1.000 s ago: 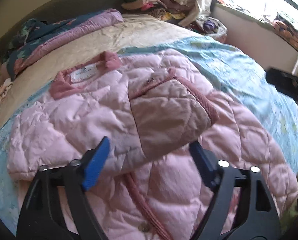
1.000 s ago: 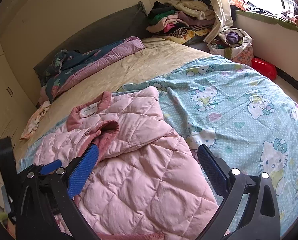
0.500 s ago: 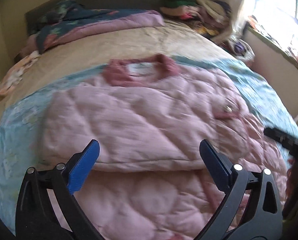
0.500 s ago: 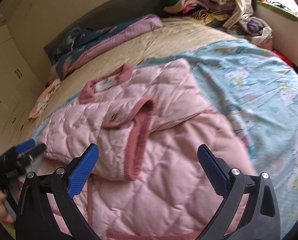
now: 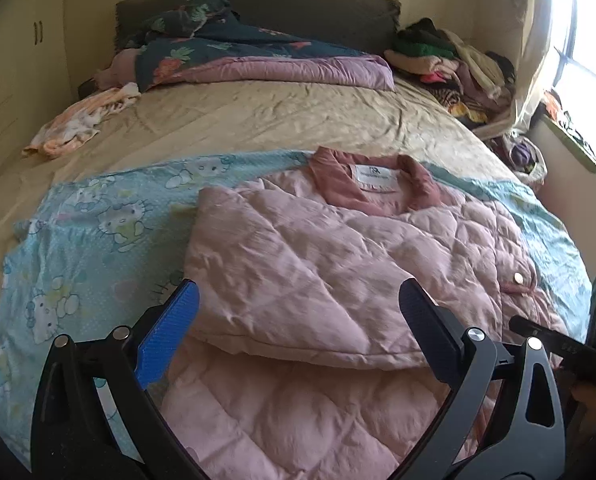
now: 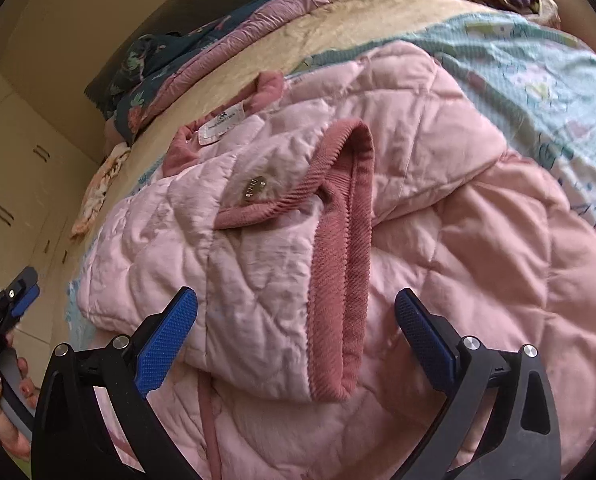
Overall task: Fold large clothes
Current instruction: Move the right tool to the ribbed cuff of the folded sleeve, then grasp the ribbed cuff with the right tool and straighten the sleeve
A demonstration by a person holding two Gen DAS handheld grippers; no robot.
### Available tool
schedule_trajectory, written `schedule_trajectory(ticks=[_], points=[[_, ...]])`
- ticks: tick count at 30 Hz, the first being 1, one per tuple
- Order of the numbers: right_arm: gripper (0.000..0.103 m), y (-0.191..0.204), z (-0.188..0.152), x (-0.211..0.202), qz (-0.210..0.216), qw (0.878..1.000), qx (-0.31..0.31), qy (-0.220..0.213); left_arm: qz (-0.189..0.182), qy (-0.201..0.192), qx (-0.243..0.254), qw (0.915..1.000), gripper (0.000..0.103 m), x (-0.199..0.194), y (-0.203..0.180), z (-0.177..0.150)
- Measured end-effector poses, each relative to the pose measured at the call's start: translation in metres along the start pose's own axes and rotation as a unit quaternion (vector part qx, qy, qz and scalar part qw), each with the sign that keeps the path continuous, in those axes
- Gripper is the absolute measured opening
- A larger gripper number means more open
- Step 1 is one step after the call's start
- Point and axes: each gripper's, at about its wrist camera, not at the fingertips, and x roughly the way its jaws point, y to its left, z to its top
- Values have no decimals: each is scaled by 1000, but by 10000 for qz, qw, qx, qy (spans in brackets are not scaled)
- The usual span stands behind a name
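A pink quilted jacket point(image 5: 317, 272) lies on the bed, collar and white label point(image 5: 377, 176) toward the headboard, both sleeves folded across its body. My left gripper point(image 5: 298, 332) is open and empty, hovering just above the jacket's left folded sleeve edge. In the right wrist view the jacket point(image 6: 417, 240) fills the frame, and a sleeve with a dark pink ribbed cuff point(image 6: 345, 280) lies on top. My right gripper point(image 6: 296, 332) is open and empty, close above that cuff. The right gripper's body shows at the left view's right edge point(image 5: 565, 352).
The jacket rests on a light blue cartoon-print blanket point(image 5: 78, 240) over a beige bedsheet point(image 5: 258, 120). A folded floral quilt point(image 5: 258, 64) lies at the headboard. A pile of clothes point(image 5: 449, 60) sits at the far right corner. Small cloth point(image 5: 82, 120) at left.
The left gripper swung left and pulled back toward the jacket's left edge. The right gripper moved down and closer over the cuffed sleeve. Both stayed open.
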Motion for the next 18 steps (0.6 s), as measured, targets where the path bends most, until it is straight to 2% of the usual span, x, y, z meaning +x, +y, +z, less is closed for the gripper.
schedule_trajectory(ticks=[3, 4, 6, 7, 10, 12, 18], points=[[80, 0, 0, 2, -43, 10000, -48, -65, 15, -13, -53, 10000, 93, 3, 6, 3], [72, 0, 1, 2, 22, 9999, -51, -89, 19, -23, -75, 10000, 93, 4, 7, 3], [61, 2, 2, 1, 108, 9998, -87, -131, 13, -33, -142, 9999, 93, 5, 11, 5], [43, 5, 2, -1, 105, 9995, -205, -193, -13, -38, -191, 9998, 93, 5, 13, 6], [19, 22, 11, -10, 66, 9963, -776, -364, -4, -41, -268, 9996, 93, 6, 17, 9], [16, 37, 25, -24, 78, 9919, -1143, -552, 59, -40, -273, 9996, 93, 7, 19, 12], [10, 80, 89, -83, 199, 9639, -2206, -1480, 62, -107, -457, 9989, 93, 12, 22, 27]])
